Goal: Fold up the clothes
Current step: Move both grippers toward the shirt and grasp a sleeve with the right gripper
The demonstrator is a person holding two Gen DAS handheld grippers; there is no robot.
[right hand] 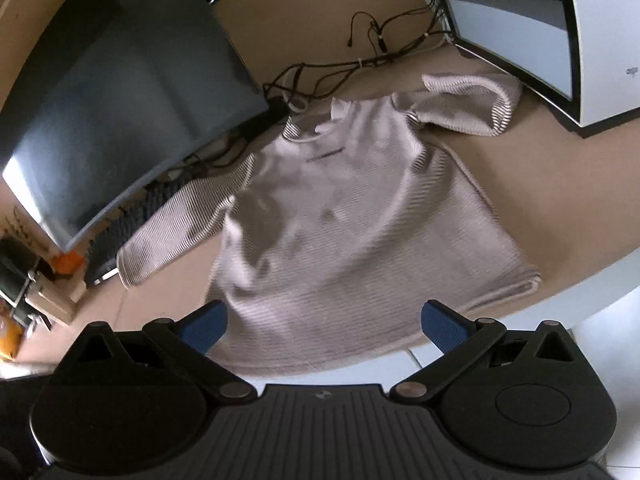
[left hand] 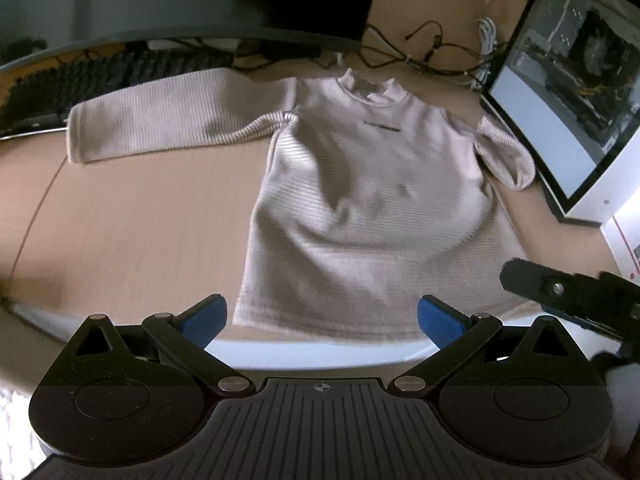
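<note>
A beige ribbed sweater [left hand: 360,208] lies flat on the wooden desk [left hand: 140,216], neck away from me, hem at the near edge. Its left sleeve [left hand: 160,116] stretches out toward the keyboard; its right sleeve [left hand: 504,152] is folded up short by the shoulder. My left gripper [left hand: 322,320] hovers open over the hem, blue pads [left hand: 204,318] wide apart, nothing held. In the right wrist view the same sweater [right hand: 352,220] fills the middle, and my right gripper [right hand: 324,322] is open above its hem. The right gripper's black body [left hand: 568,292] shows at the left view's right edge.
A dark curved monitor [right hand: 120,100] and black keyboard [left hand: 100,80] stand behind the sweater on the left. A white glass-sided computer case [left hand: 572,88] stands on the right. Tangled black and white cables [left hand: 432,52] lie behind the collar. Bare desk spreads left of the sweater body.
</note>
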